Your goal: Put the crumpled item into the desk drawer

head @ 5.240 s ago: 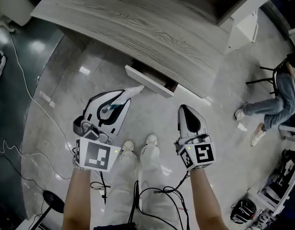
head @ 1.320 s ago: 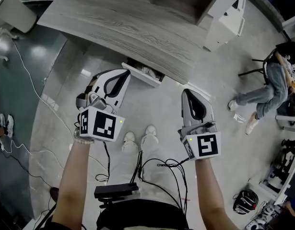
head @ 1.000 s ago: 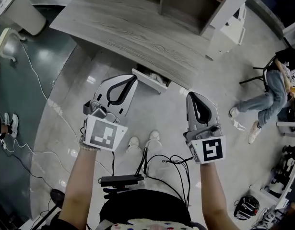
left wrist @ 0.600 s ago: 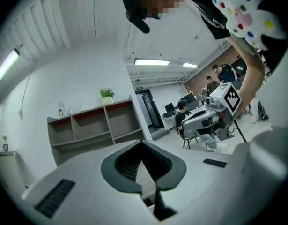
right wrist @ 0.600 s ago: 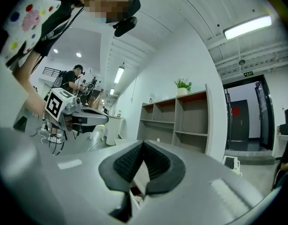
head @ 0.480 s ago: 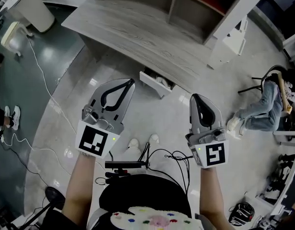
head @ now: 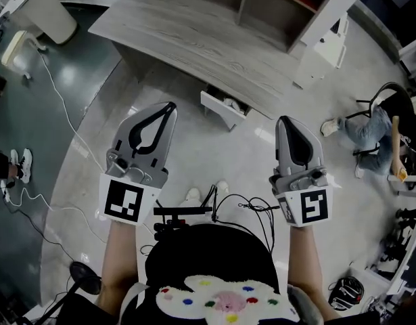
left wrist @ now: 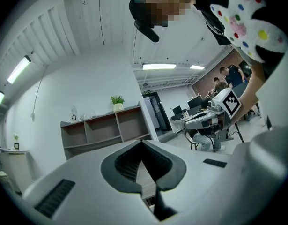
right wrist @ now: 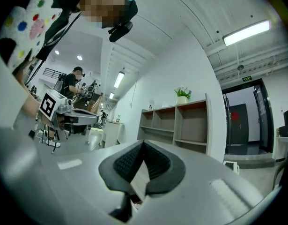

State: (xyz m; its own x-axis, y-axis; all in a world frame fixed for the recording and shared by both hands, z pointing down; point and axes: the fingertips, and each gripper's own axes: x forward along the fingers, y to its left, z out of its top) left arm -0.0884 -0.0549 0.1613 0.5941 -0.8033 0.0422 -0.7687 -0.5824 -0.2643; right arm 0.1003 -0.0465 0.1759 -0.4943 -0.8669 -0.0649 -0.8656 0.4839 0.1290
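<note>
Beneath grey wood-grain desk (head: 194,32): small white drawer (head: 218,110) open, pale crumpled item (head: 230,103) apparently inside; left gripper (head: 168,107) and right gripper (head: 287,120) both clenched on nothing, well back; judge best to press drawer front squarely, slowly.

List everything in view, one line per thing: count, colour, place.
desk: one, grey wood grain, top of the head view
drawer: one, white front, pulled open under the desk's front edge
crumpled item: one, pale, seems to lie inside the drawer
shelf unit: one, grey-brown, behind the desk
potted plant: one, green, on top of the shelf unit
bin: one, white, on the floor at upper left
seated person: one, blue jeans, far right
own shoes: two, white, on the floor between the arms
left claw: one, white and black, shut, empty
right claw: one, white and black, shut, empty
</note>
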